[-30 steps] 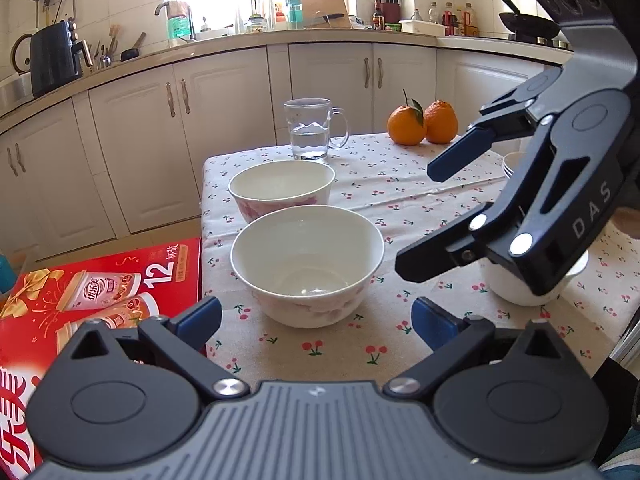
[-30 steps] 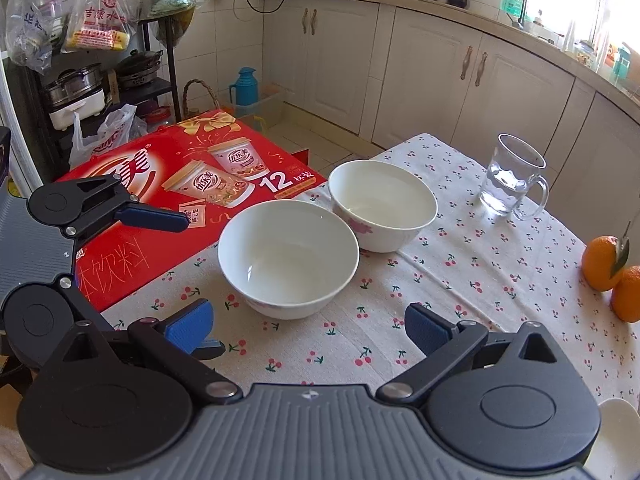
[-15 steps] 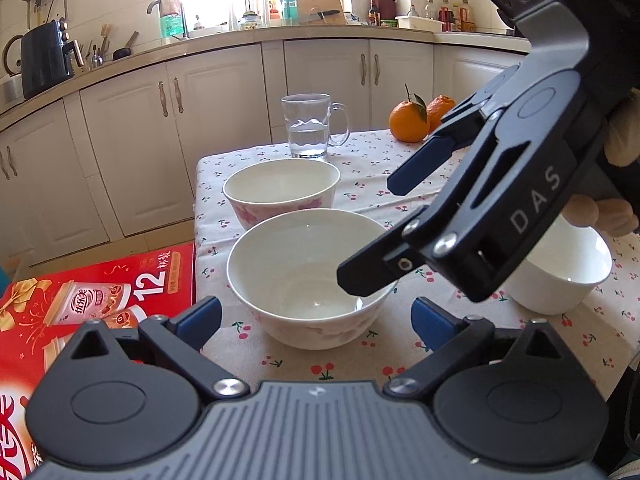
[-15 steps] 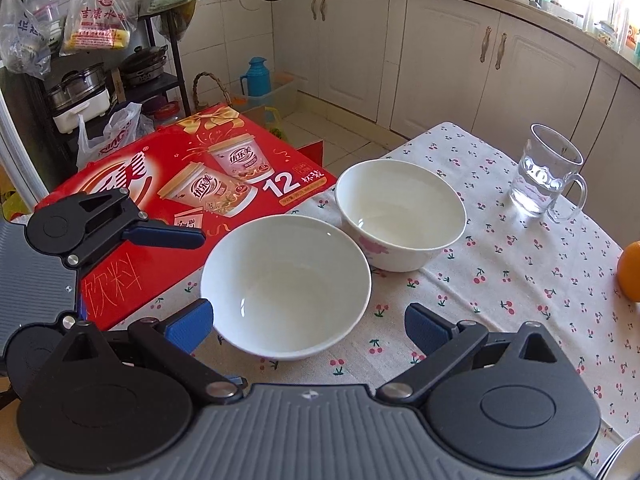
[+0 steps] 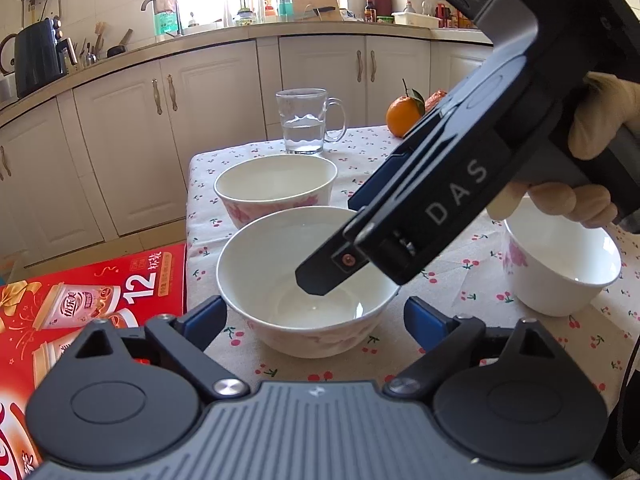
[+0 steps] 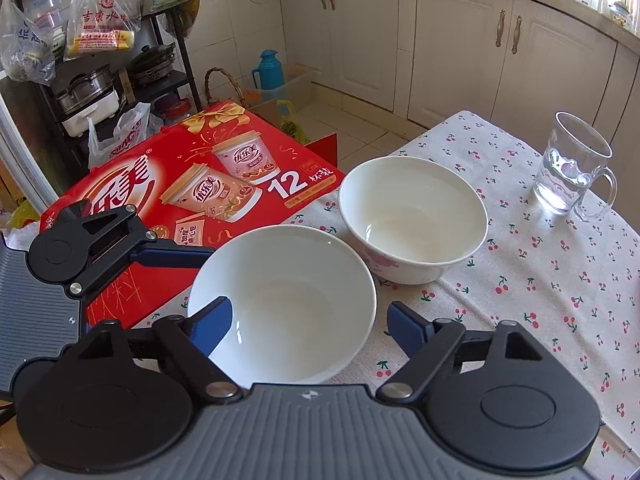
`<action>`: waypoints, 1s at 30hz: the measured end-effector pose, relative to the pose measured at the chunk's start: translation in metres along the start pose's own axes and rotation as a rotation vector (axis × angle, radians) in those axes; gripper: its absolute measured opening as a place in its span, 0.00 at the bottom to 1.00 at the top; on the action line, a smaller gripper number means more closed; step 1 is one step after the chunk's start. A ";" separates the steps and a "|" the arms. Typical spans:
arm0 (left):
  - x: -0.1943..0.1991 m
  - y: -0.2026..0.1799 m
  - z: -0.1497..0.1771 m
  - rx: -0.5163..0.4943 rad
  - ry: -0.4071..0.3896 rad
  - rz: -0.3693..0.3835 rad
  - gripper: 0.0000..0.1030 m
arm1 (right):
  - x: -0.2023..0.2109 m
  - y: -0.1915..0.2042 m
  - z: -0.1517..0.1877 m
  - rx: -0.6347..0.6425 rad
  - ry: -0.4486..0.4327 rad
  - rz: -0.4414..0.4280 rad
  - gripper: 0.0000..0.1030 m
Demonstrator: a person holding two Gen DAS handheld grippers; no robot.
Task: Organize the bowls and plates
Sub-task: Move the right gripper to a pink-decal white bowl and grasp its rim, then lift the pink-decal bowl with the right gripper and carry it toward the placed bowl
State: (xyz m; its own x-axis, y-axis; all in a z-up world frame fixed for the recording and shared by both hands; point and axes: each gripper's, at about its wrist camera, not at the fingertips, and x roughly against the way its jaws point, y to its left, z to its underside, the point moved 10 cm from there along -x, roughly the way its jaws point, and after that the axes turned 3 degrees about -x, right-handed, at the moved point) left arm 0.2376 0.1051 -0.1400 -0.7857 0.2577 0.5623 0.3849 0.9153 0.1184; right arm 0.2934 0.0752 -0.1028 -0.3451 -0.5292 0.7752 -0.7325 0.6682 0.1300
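as my right claw [image 6: 308, 322] is straddling the near bowl [image 6: 282, 308] in the lower middle of the frame, its jaws, having just been narrowing, are flanking the rim without clearly pressing; my left claw [image 5: 316, 322] is standing half wide just behind that bowl, jaws also closing

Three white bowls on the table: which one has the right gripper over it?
The nearest white bowl, at the table edge beside the red box. The right gripper reaches into it; the farther bowl and the smaller bowl stand untouched.
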 end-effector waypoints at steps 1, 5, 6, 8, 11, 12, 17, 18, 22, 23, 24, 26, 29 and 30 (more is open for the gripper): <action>0.000 0.000 0.000 0.000 0.000 0.000 0.91 | -0.001 -0.001 -0.001 -0.005 0.003 -0.003 0.83; 0.000 0.001 -0.001 0.004 -0.003 -0.002 0.91 | -0.007 -0.004 -0.001 -0.017 0.014 -0.005 0.79; 0.000 0.002 -0.002 0.005 -0.004 0.000 0.91 | -0.008 -0.005 -0.001 -0.021 0.018 -0.009 0.76; 0.001 0.002 -0.002 0.004 -0.005 -0.003 0.89 | -0.010 -0.006 -0.001 -0.029 0.024 -0.016 0.73; 0.000 0.004 -0.002 0.002 -0.004 -0.006 0.87 | -0.012 -0.006 0.001 -0.040 0.028 -0.021 0.69; 0.000 0.004 -0.002 0.002 -0.004 -0.004 0.87 | -0.013 -0.006 0.001 -0.042 0.029 -0.023 0.68; 0.000 0.004 -0.002 -0.001 -0.004 -0.003 0.87 | -0.013 -0.006 0.002 -0.052 0.026 -0.022 0.68; 0.000 0.004 -0.002 -0.004 -0.005 -0.003 0.87 | -0.013 -0.006 0.002 -0.054 0.026 -0.022 0.68; -0.001 0.004 -0.003 -0.010 0.000 0.000 0.87 | -0.013 -0.006 0.003 -0.054 0.027 -0.023 0.68; -0.001 0.004 -0.003 -0.012 0.002 0.001 0.87 | -0.012 -0.007 0.003 -0.056 0.028 -0.025 0.68; -0.001 0.004 -0.003 -0.016 0.003 0.002 0.87 | -0.012 -0.007 0.003 -0.057 0.029 -0.027 0.68; -0.002 0.003 -0.003 -0.019 0.003 0.001 0.87 | -0.012 -0.007 0.003 -0.058 0.030 -0.027 0.68; -0.004 0.002 -0.003 -0.031 0.007 -0.007 0.88 | -0.012 -0.007 0.004 -0.055 0.030 -0.026 0.68; -0.004 0.002 -0.003 -0.035 0.008 -0.009 0.88 | -0.012 -0.007 0.004 -0.055 0.029 -0.026 0.68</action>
State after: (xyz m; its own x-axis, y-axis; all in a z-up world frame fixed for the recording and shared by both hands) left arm 0.2431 0.1047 -0.1398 -0.7854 0.2467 0.5677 0.3947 0.9061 0.1524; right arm 0.3003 0.0750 -0.1151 -0.3084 -0.5319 0.7887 -0.7076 0.6824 0.1835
